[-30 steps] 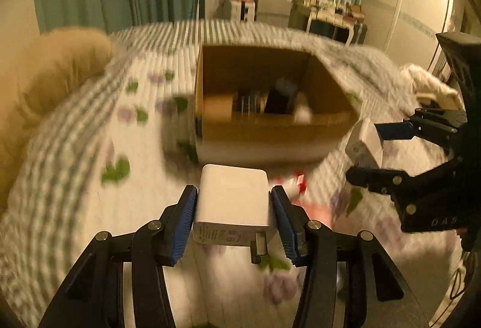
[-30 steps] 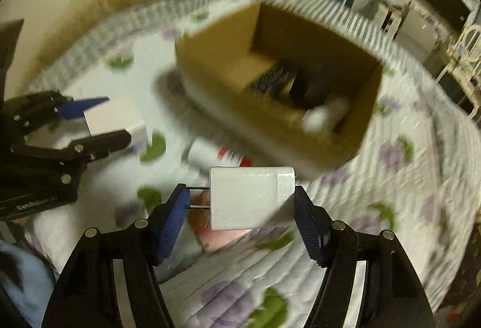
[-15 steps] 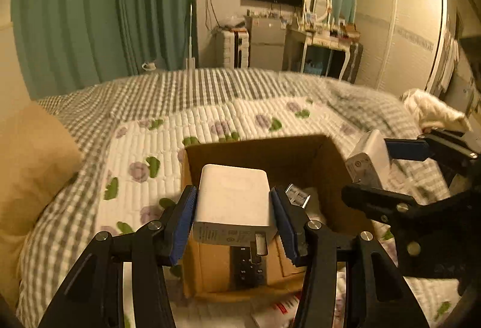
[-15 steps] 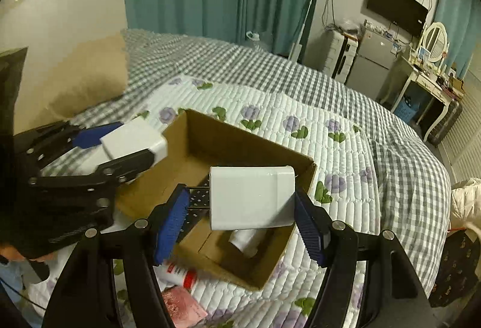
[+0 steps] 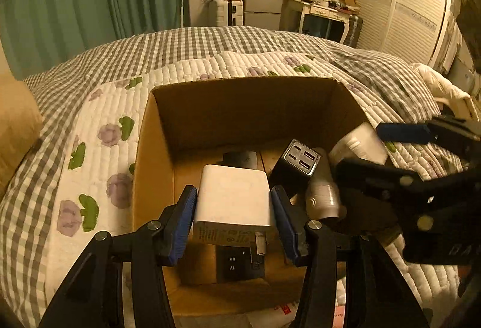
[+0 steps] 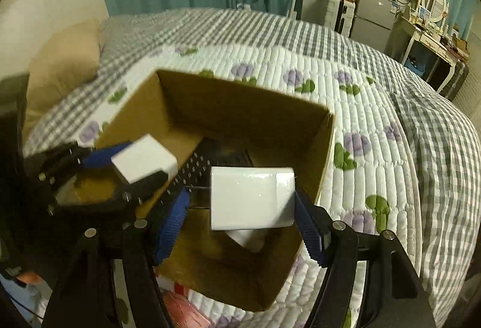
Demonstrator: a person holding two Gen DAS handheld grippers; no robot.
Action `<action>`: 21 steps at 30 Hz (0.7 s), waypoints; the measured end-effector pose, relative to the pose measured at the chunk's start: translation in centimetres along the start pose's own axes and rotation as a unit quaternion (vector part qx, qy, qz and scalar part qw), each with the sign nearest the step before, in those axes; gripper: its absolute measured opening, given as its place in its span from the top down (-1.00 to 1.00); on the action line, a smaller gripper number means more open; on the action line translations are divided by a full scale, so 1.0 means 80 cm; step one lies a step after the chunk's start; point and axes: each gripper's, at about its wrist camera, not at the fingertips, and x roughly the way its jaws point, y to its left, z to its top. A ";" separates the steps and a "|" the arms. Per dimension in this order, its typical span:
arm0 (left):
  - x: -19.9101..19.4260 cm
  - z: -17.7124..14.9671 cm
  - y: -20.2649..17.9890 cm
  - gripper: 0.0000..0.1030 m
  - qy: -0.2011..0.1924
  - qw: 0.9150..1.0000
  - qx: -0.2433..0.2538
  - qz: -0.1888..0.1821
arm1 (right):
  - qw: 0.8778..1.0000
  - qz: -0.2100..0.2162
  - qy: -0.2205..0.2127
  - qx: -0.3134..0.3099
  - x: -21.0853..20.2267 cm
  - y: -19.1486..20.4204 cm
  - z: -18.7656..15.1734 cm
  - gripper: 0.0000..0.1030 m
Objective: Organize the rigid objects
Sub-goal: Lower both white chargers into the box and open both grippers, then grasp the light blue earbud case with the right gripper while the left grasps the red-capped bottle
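Note:
An open cardboard box (image 5: 156,129) sits on the bed; it also shows in the right wrist view (image 6: 168,99). My left gripper (image 5: 234,207) is shut on a white charger block (image 5: 233,195) and holds it over the box's near left part. My right gripper (image 6: 243,204) is shut on a second white charger (image 6: 251,197), prongs pointing left, over the box's right part. In the left wrist view the right gripper (image 5: 381,147) shows at the right with its charger (image 5: 359,144). In the box lie a black multi-port charger (image 5: 296,165), a white bottle (image 5: 323,195) and a black power strip (image 6: 204,165).
The box rests on a white quilt with purple flowers (image 6: 354,105) over a grey checked blanket (image 5: 210,42). A tan pillow (image 6: 66,57) lies at the left. Red and pink packets (image 6: 183,307) lie by the box's near side. Furniture stands beyond the bed.
Both grippers have moved forward and down with their chargers, from in front of the box to over its inside. The box now fills the middle of both views.

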 end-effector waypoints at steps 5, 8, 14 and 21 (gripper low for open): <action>-0.044 -0.008 0.004 -0.72 -0.026 1.000 0.010 0.012 | 0.999 -0.011 -0.033 -0.003 -0.047 0.007 0.002 -0.64; -0.081 -0.026 0.014 -0.79 -0.029 0.999 0.010 0.023 | 0.999 -0.012 -0.046 -0.011 -0.085 0.016 -0.008 -0.67; -0.142 -0.087 0.030 -0.96 -0.034 0.999 0.002 0.038 | 0.998 0.011 -0.036 -0.052 -0.129 0.057 -0.060 -0.69; -0.158 -0.167 0.042 -0.96 -0.017 0.998 -0.024 0.064 | 0.992 0.074 0.061 -0.087 -0.081 0.113 -0.147 -0.69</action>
